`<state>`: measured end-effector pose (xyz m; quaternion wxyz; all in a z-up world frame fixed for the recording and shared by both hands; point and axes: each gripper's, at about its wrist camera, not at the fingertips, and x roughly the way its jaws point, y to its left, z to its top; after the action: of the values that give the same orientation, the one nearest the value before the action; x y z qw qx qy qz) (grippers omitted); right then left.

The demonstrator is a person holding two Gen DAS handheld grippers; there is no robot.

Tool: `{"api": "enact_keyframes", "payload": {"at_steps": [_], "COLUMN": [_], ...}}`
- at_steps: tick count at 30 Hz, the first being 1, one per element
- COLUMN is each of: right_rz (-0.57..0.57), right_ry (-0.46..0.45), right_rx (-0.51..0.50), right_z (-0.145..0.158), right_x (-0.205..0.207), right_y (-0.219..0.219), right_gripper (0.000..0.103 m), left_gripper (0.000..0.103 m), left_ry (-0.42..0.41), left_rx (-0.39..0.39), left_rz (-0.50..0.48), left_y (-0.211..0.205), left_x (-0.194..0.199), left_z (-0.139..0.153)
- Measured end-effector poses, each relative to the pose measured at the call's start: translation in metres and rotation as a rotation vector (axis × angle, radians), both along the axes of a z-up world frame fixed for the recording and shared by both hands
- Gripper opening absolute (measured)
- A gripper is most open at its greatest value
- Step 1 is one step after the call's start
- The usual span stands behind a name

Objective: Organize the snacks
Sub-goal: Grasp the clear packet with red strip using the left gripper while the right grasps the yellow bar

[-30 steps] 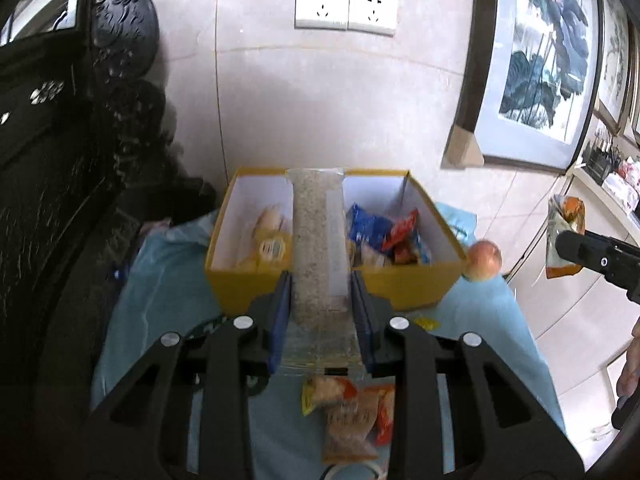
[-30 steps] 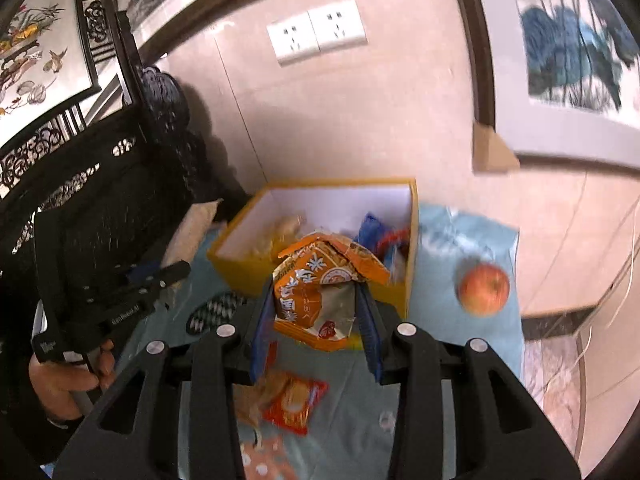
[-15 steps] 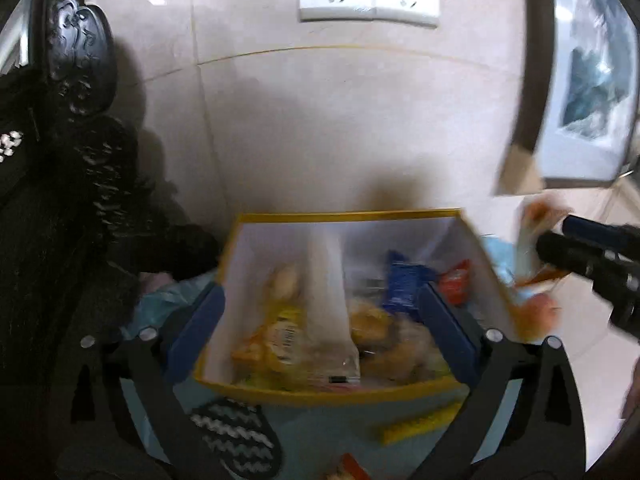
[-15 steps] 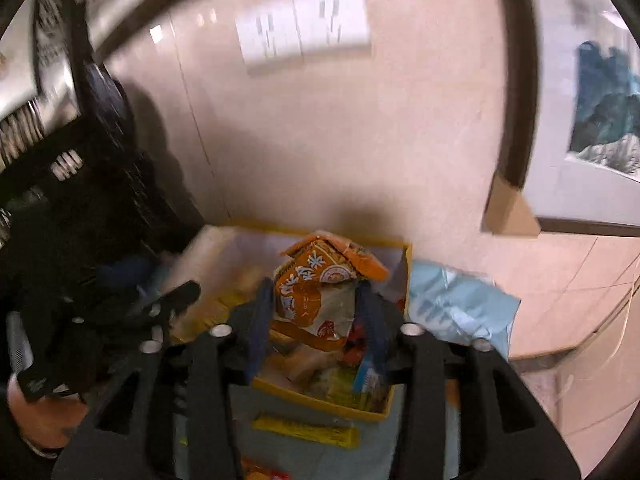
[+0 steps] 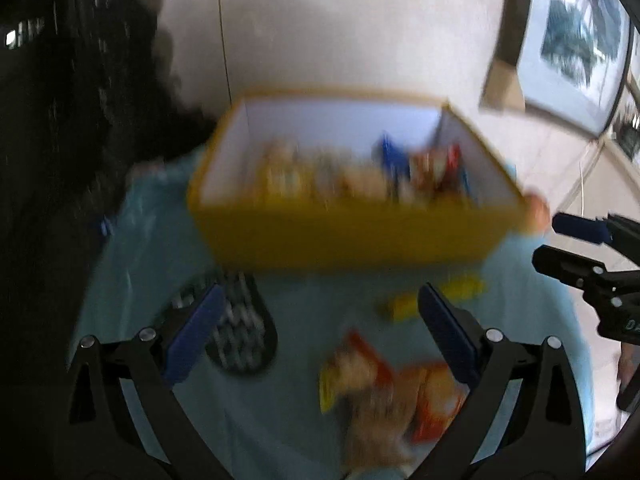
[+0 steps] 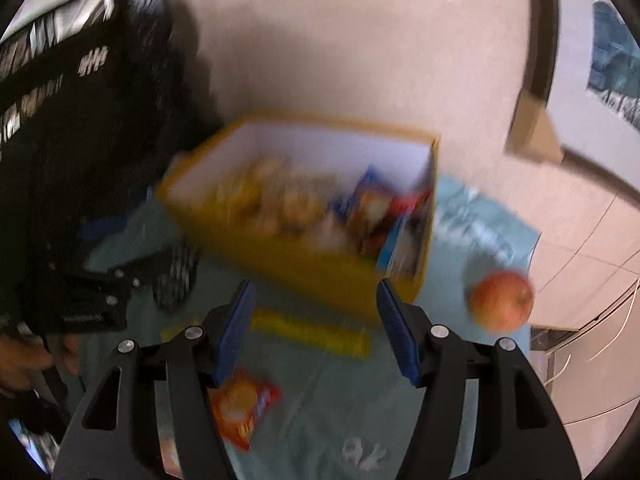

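Both grippers are wide open and hold nothing: the left gripper [image 5: 318, 332] and the right gripper [image 6: 316, 328], with blue flat pads. Under them lie crinkled snack packets [image 5: 384, 392] on soft teal cloth [image 5: 296, 360]. Beyond, 1 yellow stick pack [image 6: 310, 334], 1 round apple [image 6: 502, 300], then 1 rectangular yellow cardboard box [image 5: 348, 236] full of blurred snacks [image 6: 320, 204].

Both fisheye views are heavily motion-blurred, smearing the yellow cardboard snack box [image 5: 352, 236] and its contents. Even indoor light; dark carved wooden furniture [image 6: 72, 152] stays underexposed, edges bend and vignette.
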<state>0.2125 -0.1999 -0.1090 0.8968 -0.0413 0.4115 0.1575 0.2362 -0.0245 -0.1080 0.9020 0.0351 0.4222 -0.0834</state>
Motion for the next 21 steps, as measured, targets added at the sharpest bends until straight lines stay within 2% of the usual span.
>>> {"api": "enact_keyframes", "payload": {"at_steps": [3, 7, 18, 21], "right_rz": [0.046, 0.051, 0.183, 0.204], "right_ry": [0.039, 0.064, 0.082, 0.09], "right_rx": [-0.089, -0.106, -0.238, -0.292], "right_z": [-0.032, -0.05, -0.081, -0.097], "right_x": [-0.009, -0.003, 0.032, 0.043], "right_y": [0.009, 0.01, 0.048, 0.054], "right_gripper": [0.064, 0.064, 0.064, 0.063], "left_gripper": [0.099, 0.098, 0.098, 0.09], "left_ry": [0.065, 0.1, 0.156, 0.179], "left_rx": [0.04, 0.064, 0.107, 0.15], "left_rz": [-0.021, -0.037, -0.013, -0.018], "left_y": [-0.005, -0.013, -0.01, -0.008], "left_x": [-0.011, -0.012, 0.011, 0.019], "left_z": [-0.031, -0.055, -0.089, -0.103]}}
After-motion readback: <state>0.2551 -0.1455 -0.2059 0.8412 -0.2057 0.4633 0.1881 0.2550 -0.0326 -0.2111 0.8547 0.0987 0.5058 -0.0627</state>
